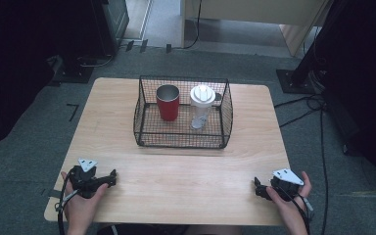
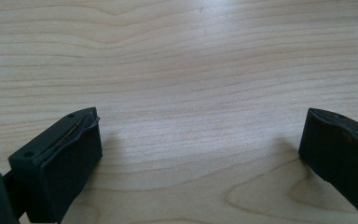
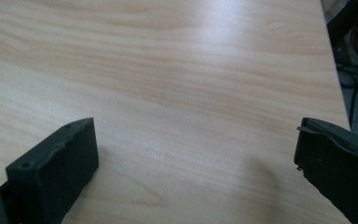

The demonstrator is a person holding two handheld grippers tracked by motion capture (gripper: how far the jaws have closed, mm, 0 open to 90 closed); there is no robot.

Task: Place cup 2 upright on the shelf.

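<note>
— Claws first: where do they sit?
— Left claw (image 1: 111, 177) and right claw (image 1: 257, 188) rest at the near corners of the pale wooden worktop (image 1: 176, 171), well apart — each with its jaws spread wide, nothing between them.
— And the nearest things?
— Farther back stands a black wire-mesh basket (image 1: 181, 142); inside it a red metal tumbler (image 1: 168, 103) is upright on the left, a clear white-lidded shaker bottle (image 1: 201, 105) just beside it.
</note>
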